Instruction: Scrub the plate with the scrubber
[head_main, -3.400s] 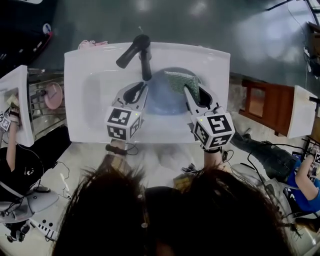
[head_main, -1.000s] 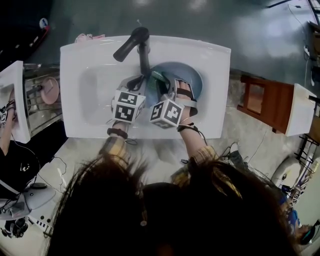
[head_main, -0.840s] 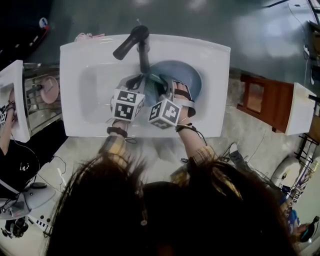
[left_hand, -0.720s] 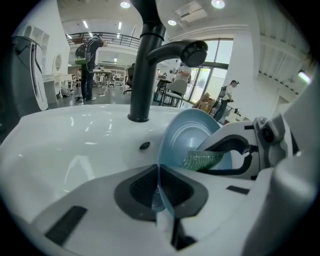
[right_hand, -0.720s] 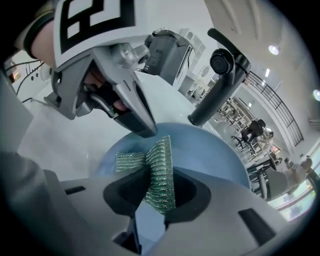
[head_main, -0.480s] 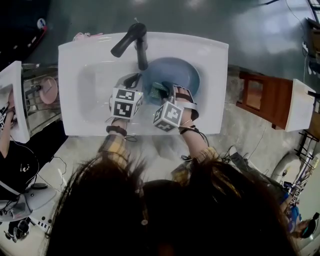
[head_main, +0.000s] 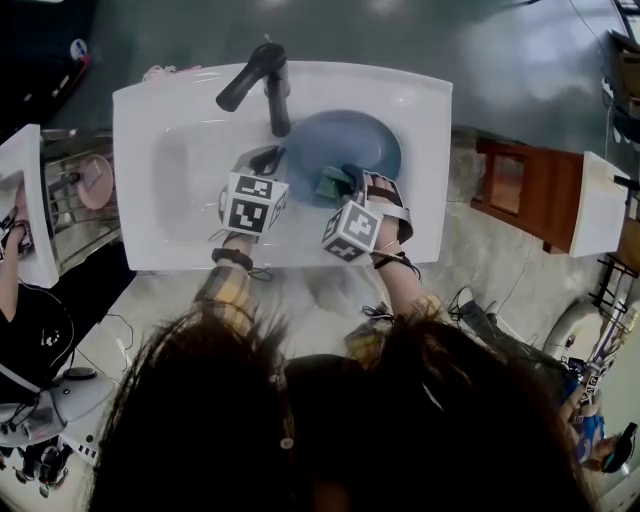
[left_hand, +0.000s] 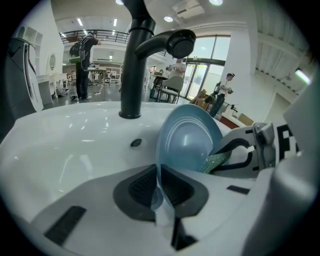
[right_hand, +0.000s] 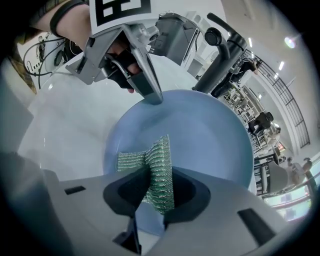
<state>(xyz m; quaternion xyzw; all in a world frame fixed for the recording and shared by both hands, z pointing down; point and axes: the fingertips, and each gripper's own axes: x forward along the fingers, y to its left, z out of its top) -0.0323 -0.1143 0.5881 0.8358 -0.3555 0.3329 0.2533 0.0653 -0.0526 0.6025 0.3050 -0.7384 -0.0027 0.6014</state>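
Note:
A blue plate (head_main: 345, 140) (right_hand: 200, 140) (left_hand: 187, 142) stands tilted in the white sink (head_main: 180, 190). My left gripper (head_main: 268, 160) (left_hand: 159, 187) is shut on the plate's left rim and holds it up. My right gripper (head_main: 345, 183) (right_hand: 152, 192) is shut on a green scrubber (head_main: 330, 183) (right_hand: 155, 165) (left_hand: 215, 162), which presses flat against the near part of the plate's face. In the right gripper view the left gripper's fingers (right_hand: 147, 82) pinch the plate's far edge.
A black faucet (head_main: 255, 75) (left_hand: 140, 55) rises just behind the left gripper, its spout over the basin. A drain hole (left_hand: 135, 143) sits on the sink's back wall. A pink item (head_main: 170, 72) lies behind the sink. A wooden chair (head_main: 525, 185) stands at right.
My right gripper slid the scrubber rightward and toward me across the plate's face. The left gripper kept its hold on the rim and barely moved.

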